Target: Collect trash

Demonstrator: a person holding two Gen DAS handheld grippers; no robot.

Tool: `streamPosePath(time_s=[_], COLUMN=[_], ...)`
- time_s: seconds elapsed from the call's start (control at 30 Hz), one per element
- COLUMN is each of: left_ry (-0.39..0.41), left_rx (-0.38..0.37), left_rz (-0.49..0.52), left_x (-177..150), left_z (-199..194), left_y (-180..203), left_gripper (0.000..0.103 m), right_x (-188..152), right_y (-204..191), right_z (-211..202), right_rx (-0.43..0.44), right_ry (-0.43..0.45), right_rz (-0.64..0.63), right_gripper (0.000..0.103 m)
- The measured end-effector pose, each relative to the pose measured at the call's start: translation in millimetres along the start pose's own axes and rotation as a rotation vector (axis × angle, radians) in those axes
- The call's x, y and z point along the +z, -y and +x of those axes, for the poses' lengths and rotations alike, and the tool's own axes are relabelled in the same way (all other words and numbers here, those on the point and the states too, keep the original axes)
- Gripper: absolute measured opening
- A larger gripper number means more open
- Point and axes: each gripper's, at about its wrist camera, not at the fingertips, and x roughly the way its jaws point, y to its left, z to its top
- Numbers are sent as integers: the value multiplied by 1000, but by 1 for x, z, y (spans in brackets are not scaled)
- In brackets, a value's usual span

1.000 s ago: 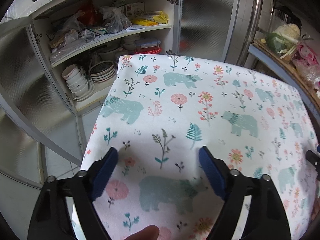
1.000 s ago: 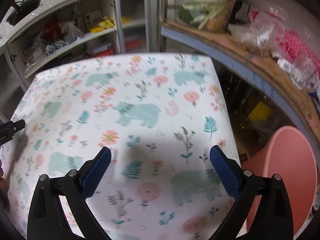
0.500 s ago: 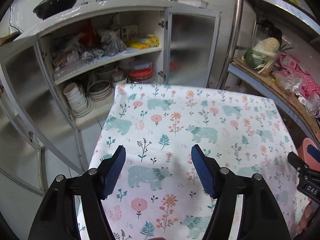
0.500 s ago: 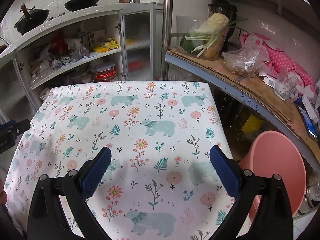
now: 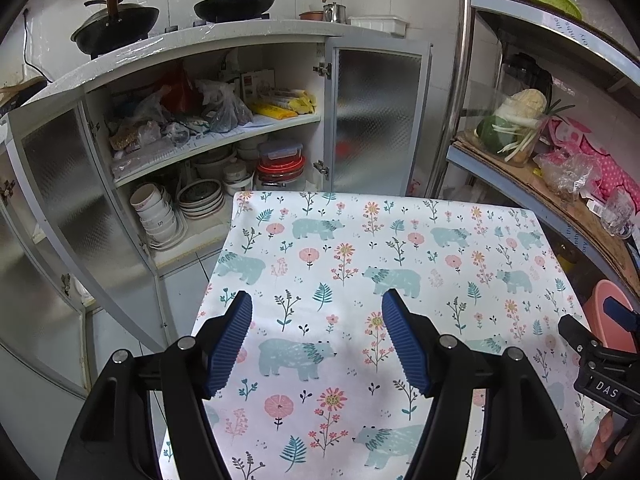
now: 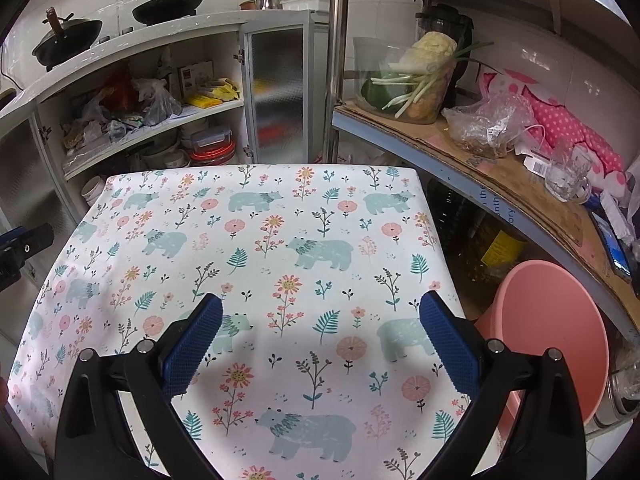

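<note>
A table covered by a white cloth with bears and flowers [image 5: 360, 264] fills both views [image 6: 256, 248]. I see no trash on it. My left gripper [image 5: 316, 312] is open and empty above the near part of the cloth. My right gripper [image 6: 320, 312] is open and empty above the cloth's near right part. A pink bin [image 6: 552, 332] stands on the floor just right of the table; its rim also shows in the left wrist view [image 5: 608, 312]. The right gripper's tip shows at the right edge of the left wrist view [image 5: 600, 344].
An open cupboard [image 5: 224, 152] with bowls, boxes and bags stands behind the table. Two black woks [image 5: 236, 0] sit on the counter above. A shelf [image 6: 500, 176] on the right holds vegetables, plastic bags and a glass mug, with bottles underneath.
Both grippers have lifted and drawn back from the cloth, so the whole table, the counter and the pink bin have come into view. Both stay open.
</note>
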Motion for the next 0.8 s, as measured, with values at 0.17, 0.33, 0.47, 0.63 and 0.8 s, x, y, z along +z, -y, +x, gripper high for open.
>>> streamPosePath(time_s=[0.17, 0.33, 0.47, 0.63, 0.8], left_ry=[1, 0, 9, 9, 10], left_rx=[-2, -6, -8, -6, -4], left_rz=[0, 1, 6, 3, 0], left_x=[-1, 0, 1, 3, 3], left_z=[-1, 1, 1, 3, 4], left_y=[0, 1, 0, -1, -2], left_gripper=[67, 67, 67, 67, 67], right_x=[0, 1, 1, 1, 1], right_y=[-3, -5, -6, -6, -6], right_z=[0, 1, 2, 3, 3], right_rx=[-3, -6, -11, -12, -12], right_ry=[-3, -5, -9, -10, -9], right_rz=[-6, -13, -19, -20, -19], right_gripper=[99, 99, 99, 99, 99])
